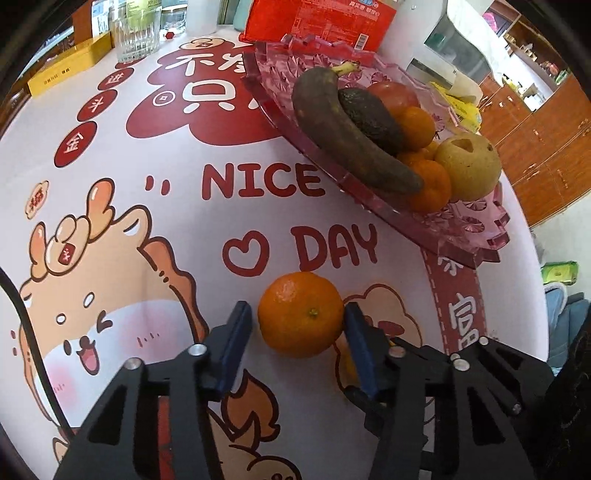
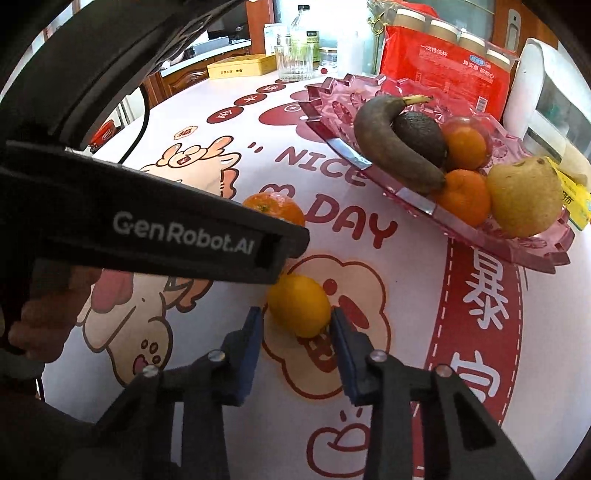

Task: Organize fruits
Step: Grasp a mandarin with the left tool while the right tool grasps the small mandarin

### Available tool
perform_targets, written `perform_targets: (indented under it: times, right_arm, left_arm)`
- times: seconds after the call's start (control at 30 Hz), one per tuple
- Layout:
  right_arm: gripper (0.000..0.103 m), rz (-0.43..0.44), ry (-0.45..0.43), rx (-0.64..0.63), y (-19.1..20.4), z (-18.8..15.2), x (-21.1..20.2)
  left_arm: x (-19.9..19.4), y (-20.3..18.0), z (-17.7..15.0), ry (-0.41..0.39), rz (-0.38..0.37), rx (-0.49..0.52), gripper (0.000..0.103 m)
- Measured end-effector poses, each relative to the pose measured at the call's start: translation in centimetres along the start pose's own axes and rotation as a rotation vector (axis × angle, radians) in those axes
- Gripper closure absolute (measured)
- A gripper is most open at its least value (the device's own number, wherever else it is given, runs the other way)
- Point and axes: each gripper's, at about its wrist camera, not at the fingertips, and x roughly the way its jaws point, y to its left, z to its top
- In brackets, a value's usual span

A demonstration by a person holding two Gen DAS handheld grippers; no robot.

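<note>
An orange mandarin (image 1: pixel 301 314) lies on the printed tablecloth between the blue pads of my left gripper (image 1: pixel 299 317); the right pad touches it, the left stands just off it. It also shows in the right wrist view (image 2: pixel 275 208), partly behind the left gripper's black body (image 2: pixel 155 229). My right gripper (image 2: pixel 295 325) is open around a yellow lemon (image 2: pixel 299 304), with a small gap at its left pad. A pink glass fruit tray (image 1: pixel 465 225) (image 2: pixel 517 251) holds a dark banana (image 1: pixel 351 136), an avocado (image 1: pixel 369 114), mandarins and a yellow pear (image 1: pixel 467 166).
A red package (image 2: pixel 450 77) stands behind the tray. A drinking glass (image 1: pixel 135 31), a yellow box (image 1: pixel 70 68) and bottles (image 2: pixel 304 40) stand at the table's far edge. A white appliance (image 2: pixel 546 99) stands at the right. Wooden cabinets (image 1: pixel 535 147) stand beyond the table.
</note>
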Motion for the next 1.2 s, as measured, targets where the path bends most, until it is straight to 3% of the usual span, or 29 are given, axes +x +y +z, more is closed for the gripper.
perform_targets:
  times: [0.27,0.57,1.2]
  right_arm:
    - [0.070,0.020,-0.002,0.026,-0.2,-0.1,0.0]
    - [0.071,0.058,-0.012,0.042,0.4,-0.3,-0.9]
    - [0.071,0.082,-0.208,0.005,-1.5,1.5,-9.3]
  left_arm:
    - [-0.7,0.8,-0.5,0.002,-0.004,-0.020,0.060]
    - [-4.0,1.6,-1.3,-0.073,0.032,-0.073,0.060]
    - [-11.2,-0.8,-1.8,-0.252,0.087,-0.116,0.060]
